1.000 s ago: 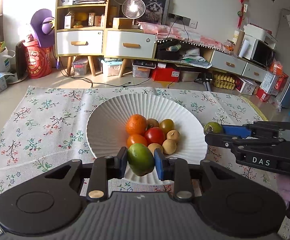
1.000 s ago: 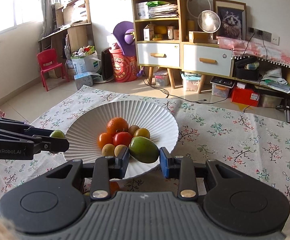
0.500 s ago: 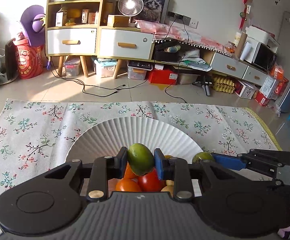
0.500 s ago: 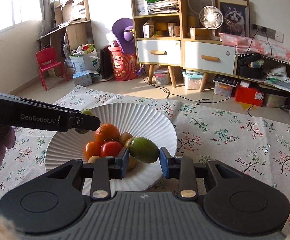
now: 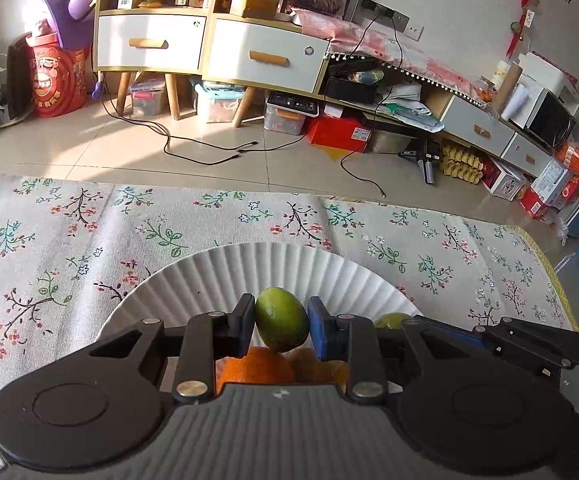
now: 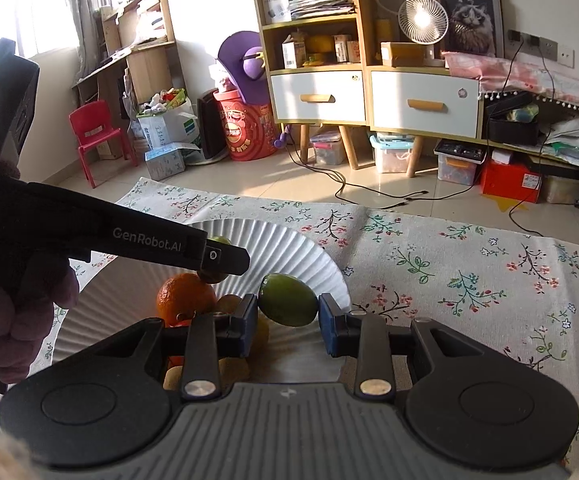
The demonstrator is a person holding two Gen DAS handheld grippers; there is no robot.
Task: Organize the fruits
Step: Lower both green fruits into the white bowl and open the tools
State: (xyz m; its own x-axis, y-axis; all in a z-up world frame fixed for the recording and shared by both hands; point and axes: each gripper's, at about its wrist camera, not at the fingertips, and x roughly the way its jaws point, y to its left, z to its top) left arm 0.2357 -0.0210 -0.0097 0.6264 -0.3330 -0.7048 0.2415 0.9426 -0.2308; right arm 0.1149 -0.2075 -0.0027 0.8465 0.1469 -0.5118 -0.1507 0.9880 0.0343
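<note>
Each claw's clamped on a green fruit: left claw (image 5: pixel 282 329) grips one (image 5: pixel 281 319), right claw (image 6: pixel 288 325) another (image 6: pixel 288 299), above the white plate (image 5: pixel 209 276).

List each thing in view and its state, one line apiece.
left gripper: shut on a green fruit, over the plate.
right gripper: shut on a second green fruit, over the plate.
white plate: on the floral cloth, holding fruit.
orange: resting in the plate.

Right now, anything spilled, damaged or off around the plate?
Nothing stands out. Each gripper holds a green fruit over the white ridged plate: left gripper, right gripper. The orange and the other fruit sit inside the plate; nothing has spilled onto the floral cloth.
</note>
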